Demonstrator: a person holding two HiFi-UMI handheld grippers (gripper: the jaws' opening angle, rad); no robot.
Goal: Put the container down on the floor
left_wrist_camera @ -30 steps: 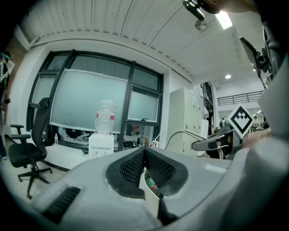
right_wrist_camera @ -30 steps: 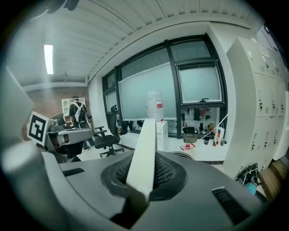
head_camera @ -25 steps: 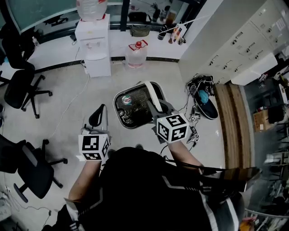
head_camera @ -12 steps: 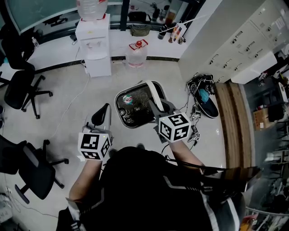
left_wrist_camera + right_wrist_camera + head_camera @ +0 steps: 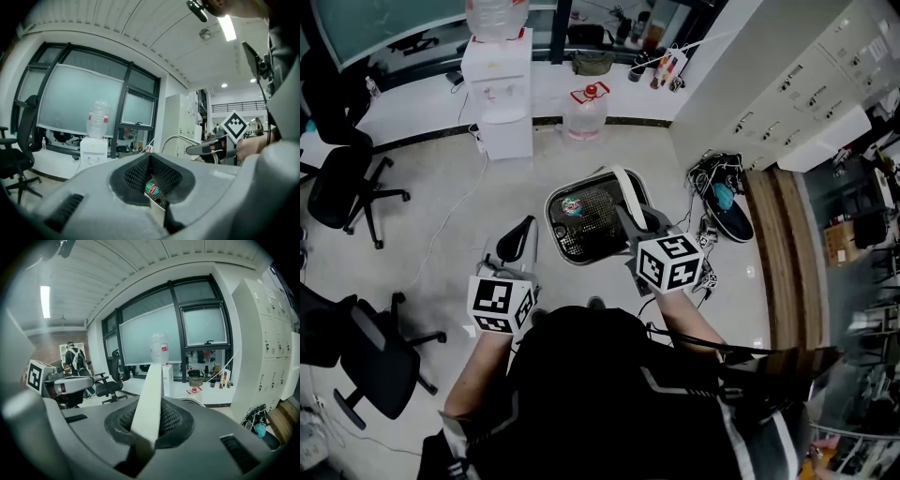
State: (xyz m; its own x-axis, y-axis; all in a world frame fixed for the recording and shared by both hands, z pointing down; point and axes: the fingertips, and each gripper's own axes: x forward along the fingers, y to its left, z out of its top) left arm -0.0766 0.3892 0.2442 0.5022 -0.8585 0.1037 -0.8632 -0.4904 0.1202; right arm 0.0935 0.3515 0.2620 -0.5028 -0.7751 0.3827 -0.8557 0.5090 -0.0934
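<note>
Right fingers (image 5: 180, 420) are clamped on the white handle (image 5: 151, 394). The container (image 5: 598, 234) hangs under them over the floor (image 5: 441, 225); I can't tell if it touches. My left fingers (image 5: 133, 176) are closed tip to tip, beside its left rim and not touching it. A small green-red labelled bit sits low between them; I can't identify it.

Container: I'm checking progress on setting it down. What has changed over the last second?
The left hand-held gripper turned slightly right, toward the container; nothing was gripped or released. The right hand-held gripper stays clamped on the container's white handle, and the container has barely moved.
</note>
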